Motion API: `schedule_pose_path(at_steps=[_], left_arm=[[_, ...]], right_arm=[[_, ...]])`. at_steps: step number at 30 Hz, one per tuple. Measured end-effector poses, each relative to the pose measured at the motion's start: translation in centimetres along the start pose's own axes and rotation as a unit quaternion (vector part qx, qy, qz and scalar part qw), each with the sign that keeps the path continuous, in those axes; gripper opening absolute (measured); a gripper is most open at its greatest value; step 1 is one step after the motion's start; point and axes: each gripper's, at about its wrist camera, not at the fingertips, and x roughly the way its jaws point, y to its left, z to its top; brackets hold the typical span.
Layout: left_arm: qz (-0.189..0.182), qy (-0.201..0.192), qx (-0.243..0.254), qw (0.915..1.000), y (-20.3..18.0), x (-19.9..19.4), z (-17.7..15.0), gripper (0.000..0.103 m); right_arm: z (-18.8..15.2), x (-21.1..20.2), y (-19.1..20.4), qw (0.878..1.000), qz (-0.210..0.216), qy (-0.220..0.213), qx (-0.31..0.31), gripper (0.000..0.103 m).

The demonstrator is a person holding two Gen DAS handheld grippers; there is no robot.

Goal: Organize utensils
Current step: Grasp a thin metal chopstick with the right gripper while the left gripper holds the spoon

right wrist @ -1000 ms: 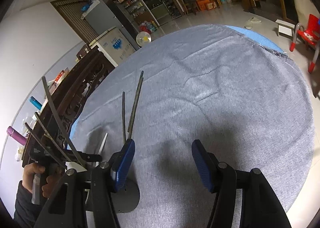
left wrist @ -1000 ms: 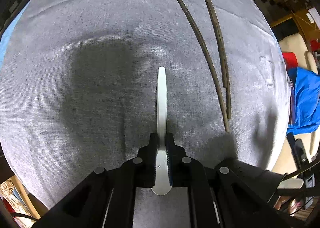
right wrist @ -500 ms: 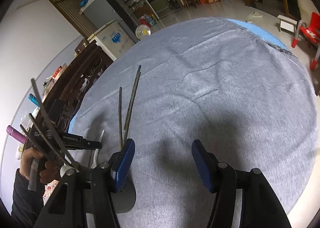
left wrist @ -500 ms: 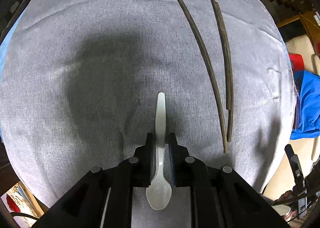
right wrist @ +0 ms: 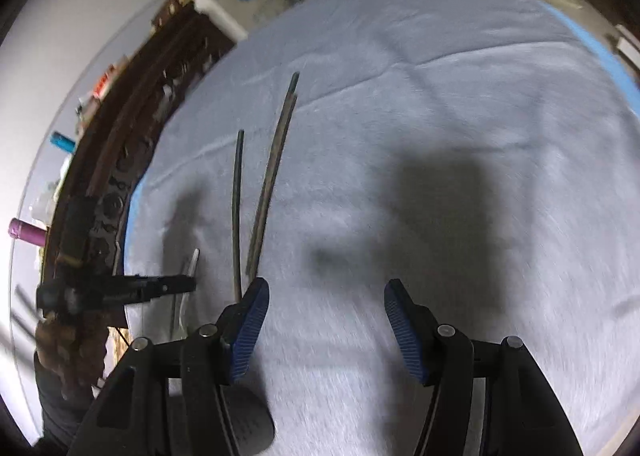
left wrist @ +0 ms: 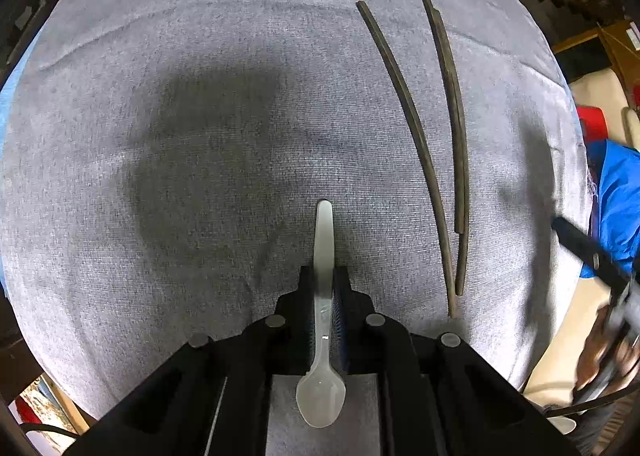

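A white plastic spoon [left wrist: 323, 232] sits between the pads of my left gripper [left wrist: 324, 280], handle forward and bowl toward the camera, and the jaws are closing on it. The spoon is low over the grey tablecloth [left wrist: 200, 135]. To its right lie dark chopsticks: a single one [left wrist: 412, 127] and an overlapping pair [left wrist: 456, 127]. In the right wrist view my right gripper [right wrist: 326, 308] stands open over the cloth with nothing between its fingers. The chopsticks [right wrist: 272, 171] lie just ahead of its left finger. The left gripper [right wrist: 188, 284] with the spoon handle [right wrist: 195, 258] is at the left.
The grey cloth covers a round table with a blue edge [right wrist: 600, 51]. Dark carved wooden furniture [right wrist: 120, 159] stands along the table's left side. A dark round object [right wrist: 248, 416] lies under the right gripper's left finger. Blue fabric [left wrist: 616, 199] and a red chair lie beyond the right edge.
The left gripper has shifted across the cloth with the spoon, which now sits further back between the pads. The right gripper has tipped down toward the table and moved; its view is blurred.
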Motion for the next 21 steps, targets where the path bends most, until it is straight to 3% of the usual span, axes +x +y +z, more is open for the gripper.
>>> schedule_pose_path(at_steps=[5, 12, 13, 15, 17, 19, 21], left_arm=[[-0.005, 0.0, -0.002, 1.0, 0.1, -0.4, -0.2, 0.01], [-0.008, -0.001, -0.001, 1.0, 0.4, 0.1, -0.2, 0.01], [-0.01, -0.001, -0.001, 1.0, 0.5, 0.1, -0.1, 0.01], [-0.01, -0.001, -0.001, 0.9999, 0.4, -0.2, -0.9, 0.01], [-0.011, -0.001, 0.001, 0.9999, 0.5, -0.1, -0.9, 0.01], [-0.013, -0.002, 0.001, 0.9999, 0.6, -0.3, -1.1, 0.011], [-0.013, -0.003, 0.002, 0.9999, 0.6, -0.3, -1.1, 0.011]], right_arm=[[5.4, 4.3, 2.7, 0.997, -0.023, 0.073, -0.018, 0.064], [8.8, 8.5, 6.1, 0.99, -0.08, 0.108, -0.047, 0.06], [8.9, 8.6, 6.7, 0.988, -0.095, 0.102, -0.063, 0.06], [8.6, 8.9, 7.3, 0.983, -0.128, 0.102, -0.086, 0.049], [8.3, 8.5, 6.8, 0.979, -0.155, 0.098, -0.092, 0.03], [8.1, 7.2, 5.1, 0.979, -0.17, 0.086, -0.07, 0.029], [8.0, 5.9, 3.6, 0.986, -0.14, 0.074, -0.049, 0.033]])
